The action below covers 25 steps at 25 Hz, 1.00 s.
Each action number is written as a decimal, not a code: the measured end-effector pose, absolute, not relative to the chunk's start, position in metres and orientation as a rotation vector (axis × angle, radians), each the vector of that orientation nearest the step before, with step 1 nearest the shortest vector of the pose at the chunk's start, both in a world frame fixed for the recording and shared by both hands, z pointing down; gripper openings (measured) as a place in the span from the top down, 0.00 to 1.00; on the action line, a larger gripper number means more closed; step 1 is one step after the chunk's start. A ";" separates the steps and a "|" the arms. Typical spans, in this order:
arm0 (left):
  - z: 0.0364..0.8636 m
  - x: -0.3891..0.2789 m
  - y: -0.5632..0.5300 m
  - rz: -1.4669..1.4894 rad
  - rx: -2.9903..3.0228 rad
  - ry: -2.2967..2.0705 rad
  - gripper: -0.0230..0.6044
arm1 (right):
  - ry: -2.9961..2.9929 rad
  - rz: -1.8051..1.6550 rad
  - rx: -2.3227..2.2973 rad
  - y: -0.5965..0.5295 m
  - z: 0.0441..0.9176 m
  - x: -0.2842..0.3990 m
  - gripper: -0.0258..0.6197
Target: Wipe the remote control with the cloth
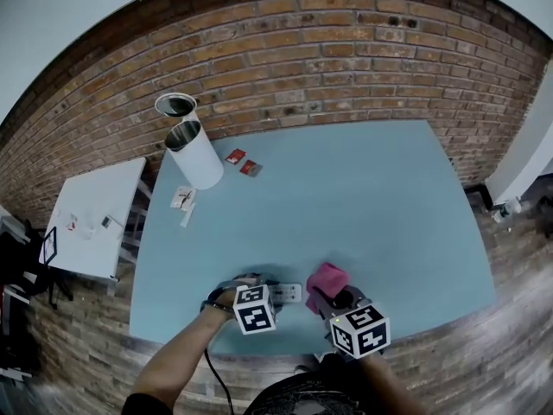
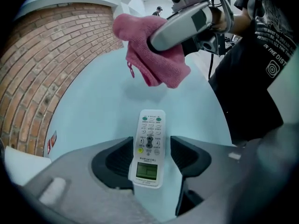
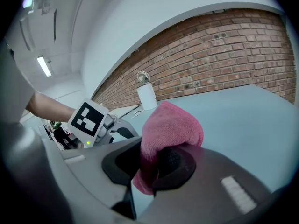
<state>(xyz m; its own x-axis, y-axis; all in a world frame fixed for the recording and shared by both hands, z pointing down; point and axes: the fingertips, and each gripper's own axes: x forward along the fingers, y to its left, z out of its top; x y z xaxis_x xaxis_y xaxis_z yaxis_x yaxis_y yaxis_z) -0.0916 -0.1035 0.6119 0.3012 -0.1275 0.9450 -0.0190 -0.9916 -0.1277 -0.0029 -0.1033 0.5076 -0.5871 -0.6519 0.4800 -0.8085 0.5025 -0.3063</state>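
At the table's near edge, left gripper jaws stand wide around the remote control, which lies flat, pads not pressing. Right gripper beside it pinches the pink cloth, held above. Wipe looks pending; next: lower cloth onto remote.

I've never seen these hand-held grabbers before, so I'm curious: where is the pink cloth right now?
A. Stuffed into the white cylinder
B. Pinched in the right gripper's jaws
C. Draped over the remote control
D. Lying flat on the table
B: the right gripper view shows the pink cloth clamped between the jaws of the right gripper, while the remote control lies uncovered on the table.
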 end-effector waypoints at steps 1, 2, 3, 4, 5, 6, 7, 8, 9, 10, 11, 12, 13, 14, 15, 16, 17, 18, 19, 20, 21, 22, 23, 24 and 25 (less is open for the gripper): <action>0.616 -0.093 -0.104 -1.829 -2.449 0.119 0.54 | -2.447 0.733 1.234 -0.104 0.507 -0.001 0.86; 0.620 -0.094 -0.104 -1.863 -2.440 0.098 0.47 | -2.447 0.732 1.239 -0.105 0.507 0.002 0.86; 0.623 -0.096 -0.104 -1.899 -2.432 0.074 0.47 | -2.446 0.732 1.243 -0.106 0.507 0.004 0.86; 0.625 -0.097 -0.104 -1.932 -2.423 0.048 0.47 | -2.444 0.734 1.247 -0.107 0.507 0.007 0.86; 0.627 -0.098 -0.104 -1.960 -2.412 0.021 0.47 | -2.442 0.737 1.252 -0.107 0.508 0.009 0.86; 0.629 -0.098 -0.103 -1.982 -2.400 -0.004 0.47 | -2.440 0.741 1.255 -0.108 0.508 0.010 0.86; 0.630 -0.098 -0.103 -2.000 -2.387 -0.026 0.47 | -2.439 0.745 1.258 -0.109 0.509 0.011 0.86; 0.631 -0.098 -0.103 -2.016 -2.373 -0.046 0.47 | -2.438 0.748 1.258 -0.109 0.509 0.012 0.86; 0.631 -0.097 -0.102 -2.031 -2.360 -0.066 0.47 | -2.437 0.752 1.257 -0.110 0.509 0.013 0.86; 0.631 -0.096 -0.102 -2.046 -2.344 -0.090 0.47 | -2.437 0.755 1.254 -0.111 0.510 0.013 0.86; 0.632 -0.095 -0.101 -2.061 -2.325 -0.119 0.47 | -2.437 0.759 1.249 -0.111 0.511 0.013 0.86; 0.633 -0.094 -0.099 -2.076 -2.305 -0.153 0.47 | -2.436 0.764 1.244 -0.111 0.512 0.013 0.86; 0.634 -0.093 -0.098 -2.093 -2.282 -0.187 0.48 | -2.436 0.768 1.238 -0.111 0.513 0.013 0.86; 0.635 -0.092 -0.097 -2.113 -2.260 -0.217 0.48 | -2.437 0.771 1.234 -0.112 0.514 0.013 0.86; 0.636 -0.092 -0.097 -2.134 -2.241 -0.238 0.48 | -2.437 0.773 1.230 -0.113 0.515 0.013 0.86; 0.636 -0.092 -0.098 -2.153 -2.226 -0.251 0.48 | -2.437 0.775 1.227 -0.114 0.516 0.012 0.86; 0.636 -0.092 -0.098 -2.166 -2.217 -0.260 0.48 | -2.437 0.777 1.226 -0.115 0.517 0.012 0.86; 0.636 -0.092 -0.098 -2.173 -2.213 -0.266 0.48 | -2.437 0.781 1.225 -0.115 0.518 0.013 0.86; 0.636 -0.091 -0.098 -2.173 -2.218 -0.269 0.48 | -2.437 0.783 1.224 -0.116 0.518 0.013 0.86; 0.636 -0.091 -0.098 -2.168 -2.232 -0.268 0.49 | -2.438 0.785 1.222 -0.117 0.519 0.012 0.86; 0.636 -0.091 -0.099 -2.157 -2.256 -0.261 0.51 | -2.440 0.787 1.221 -0.119 0.519 0.012 0.86; 0.635 -0.091 -0.100 -2.144 -2.284 -0.248 0.54 | -2.442 0.788 1.219 -0.120 0.519 0.012 0.86; 0.634 -0.091 -0.100 -2.130 -2.311 -0.233 0.58 | -2.444 0.789 1.218 -0.121 0.518 0.011 0.86; 0.633 -0.091 -0.100 -2.119 -2.330 -0.220 0.59 | -2.446 0.791 1.217 -0.121 0.518 0.011 0.86; 0.633 -0.092 -0.100 -2.111 -2.338 -0.211 0.59 | -2.448 0.792 1.216 -0.122 0.518 0.010 0.86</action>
<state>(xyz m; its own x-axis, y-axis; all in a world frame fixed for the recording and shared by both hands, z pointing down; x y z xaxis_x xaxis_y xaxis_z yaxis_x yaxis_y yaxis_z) -0.0916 -0.1005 0.6330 0.0972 0.1094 0.9892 0.0884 -0.9910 0.1009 0.0100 -0.1220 0.5176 -0.5995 -0.6378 0.4835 -0.8002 0.4914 -0.3438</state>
